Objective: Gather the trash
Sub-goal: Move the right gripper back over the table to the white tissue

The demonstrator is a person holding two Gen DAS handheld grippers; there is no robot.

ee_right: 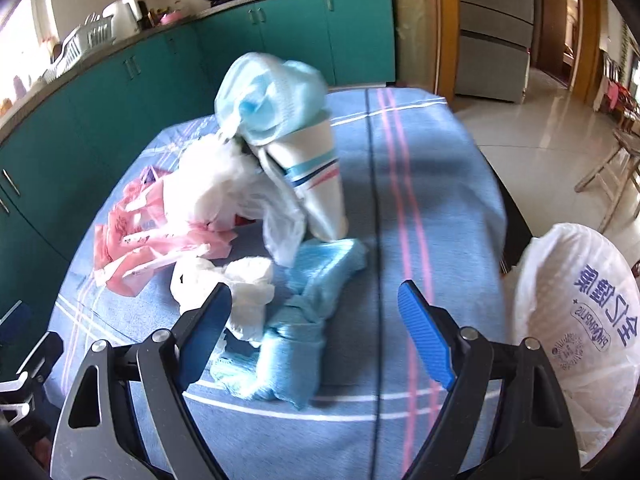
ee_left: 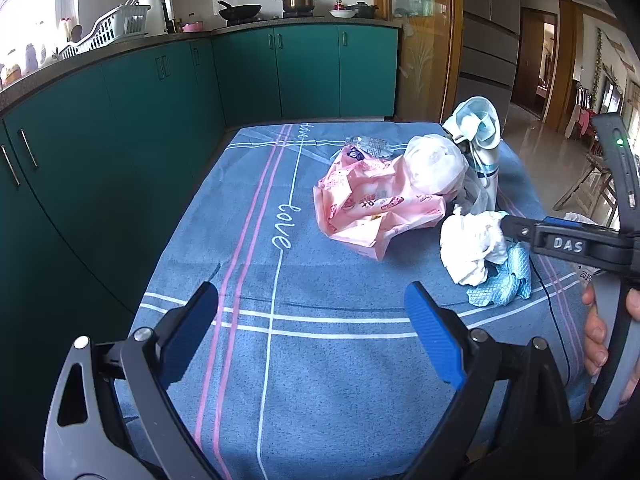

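Left wrist view looks down a table spread with a blue checked tablecloth [ee_left: 248, 360], and the left gripper [ee_left: 312, 336] hovers over bare cloth with its blue pads wide apart and nothing between them. Far right on the cloth the trash sits in a heap: a pink plastic wrapper [ee_left: 360, 204], a white plastic bag [ee_left: 436, 168], a paper cup [ee_left: 490, 172] stuffed with a blue face mask [ee_left: 480, 120], a crumpled white tissue [ee_left: 472, 248] and a blue cloth [ee_left: 504, 284]. From the right the right gripper [ee_right: 316, 328] reaches in, jaws spread, one finger beside the tissue, the blue cloth beneath, gripping nothing. A printed white bag [ee_right: 580, 300] sits at the table's right edge.
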